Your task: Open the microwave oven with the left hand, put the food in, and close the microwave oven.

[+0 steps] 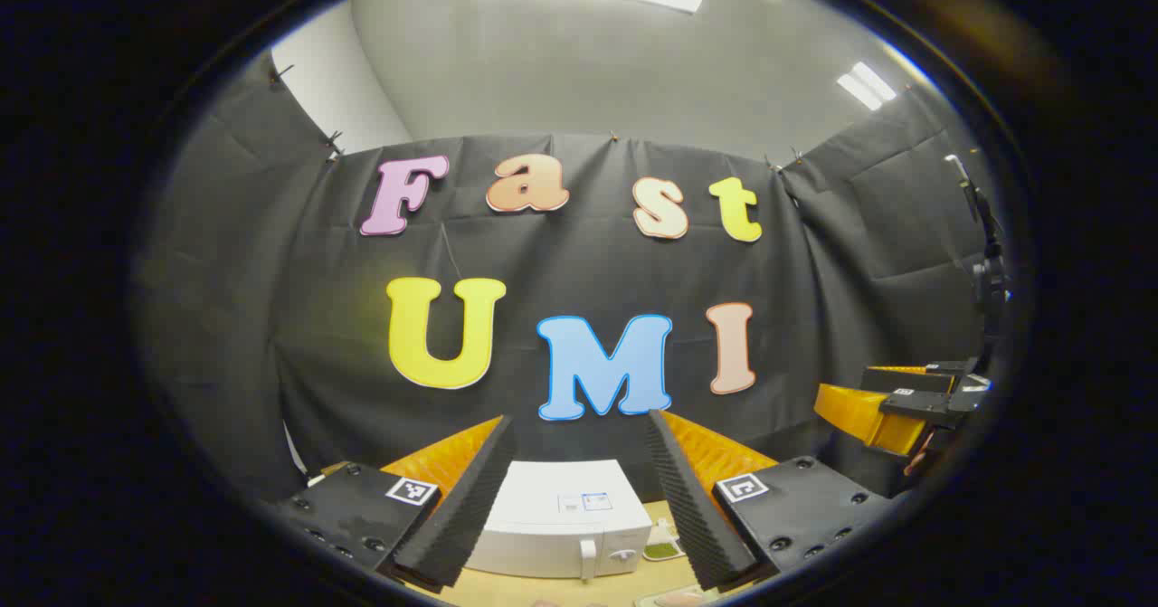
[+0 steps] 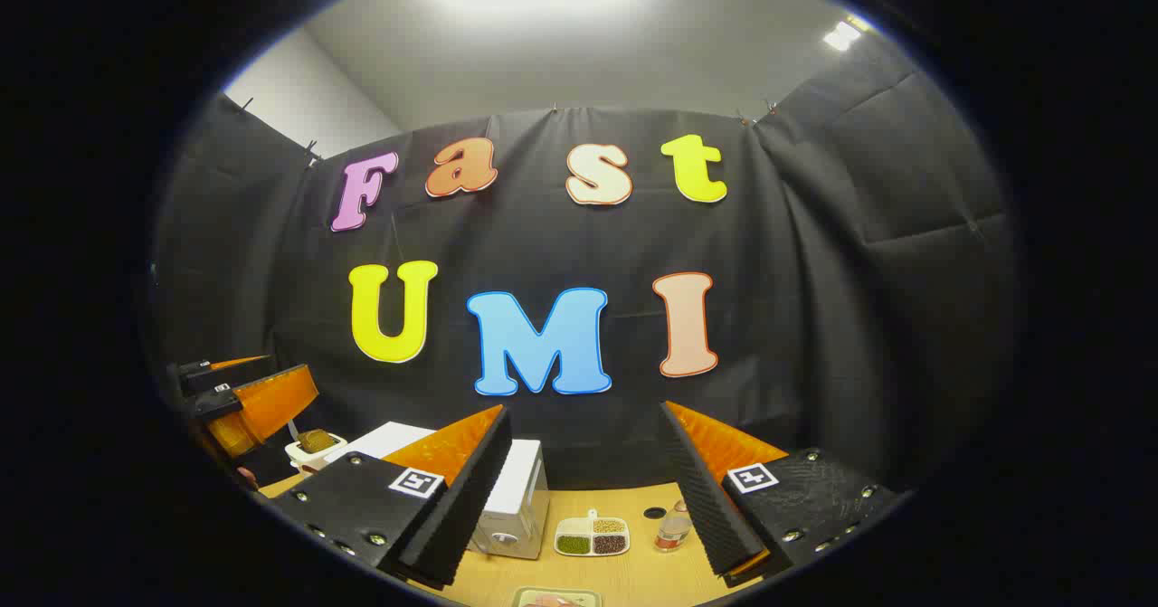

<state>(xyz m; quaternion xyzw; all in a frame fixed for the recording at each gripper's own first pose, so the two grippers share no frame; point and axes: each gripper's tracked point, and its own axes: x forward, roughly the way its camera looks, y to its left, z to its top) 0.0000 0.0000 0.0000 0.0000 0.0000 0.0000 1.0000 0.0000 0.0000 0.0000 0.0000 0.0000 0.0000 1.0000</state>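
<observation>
The white microwave [image 1: 561, 521] stands on the wooden table with its door closed and its handle [image 1: 588, 558] at the front right. My left gripper [image 1: 579, 419] hovers above and in front of it, open, nothing between its fingers. In the right gripper view the microwave [image 2: 517, 498] is partly hidden behind one finger. My right gripper [image 2: 586, 408] is open and empty too, held high over the table. A plate with pale food [image 2: 556, 599] peeks in at the near table edge; this plate [image 1: 674, 598] also lies below the left gripper.
A divided dish of beans [image 2: 593, 536], a small jar [image 2: 671, 530] and a dark round spot [image 2: 654, 513] sit right of the microwave. A white cup with brown contents [image 2: 312, 444] stands at the left. The other gripper [image 1: 905, 403] hangs far right.
</observation>
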